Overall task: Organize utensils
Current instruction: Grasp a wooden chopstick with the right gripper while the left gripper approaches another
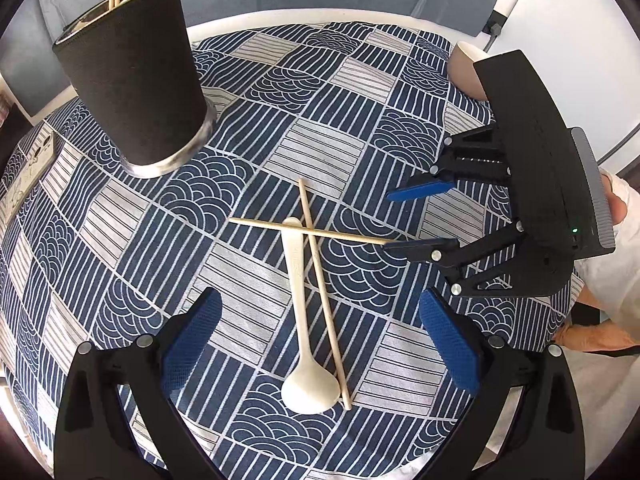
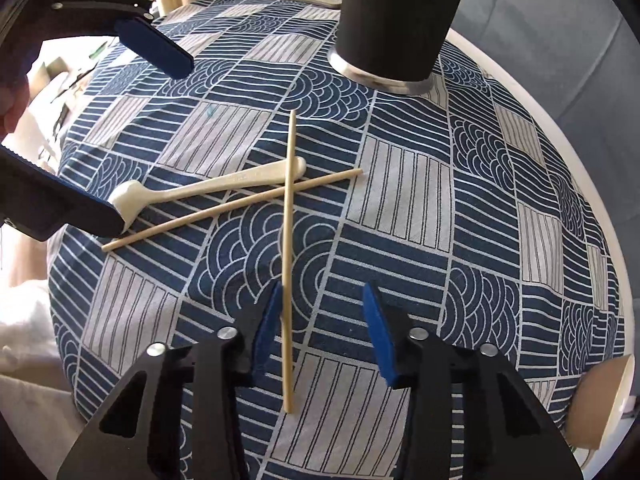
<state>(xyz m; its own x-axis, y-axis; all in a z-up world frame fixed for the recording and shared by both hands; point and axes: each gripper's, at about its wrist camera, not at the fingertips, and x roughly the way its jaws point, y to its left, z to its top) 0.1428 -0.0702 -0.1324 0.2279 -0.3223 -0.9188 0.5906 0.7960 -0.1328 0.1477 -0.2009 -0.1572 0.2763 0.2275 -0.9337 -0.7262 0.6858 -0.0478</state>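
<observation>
Right wrist view: right tool (image 2: 320, 304) spread wide, straddling near end of chopstick (image 2: 289, 240); stick points lengthwise toward holder (image 2: 394, 20). Left tool (image 1: 320, 320) released, over spoon (image 1: 300, 320).

Bright, even daylight fills both my views. Overexposed white glare burns out the left edge of my right wrist view. Shadows under the chopsticks (image 2: 287, 256) are faint and soft. Fisheye distortion bulges the tablecloth (image 1: 360, 128) into a dome; corners vignette black. Focus stays sharp throughout.
</observation>
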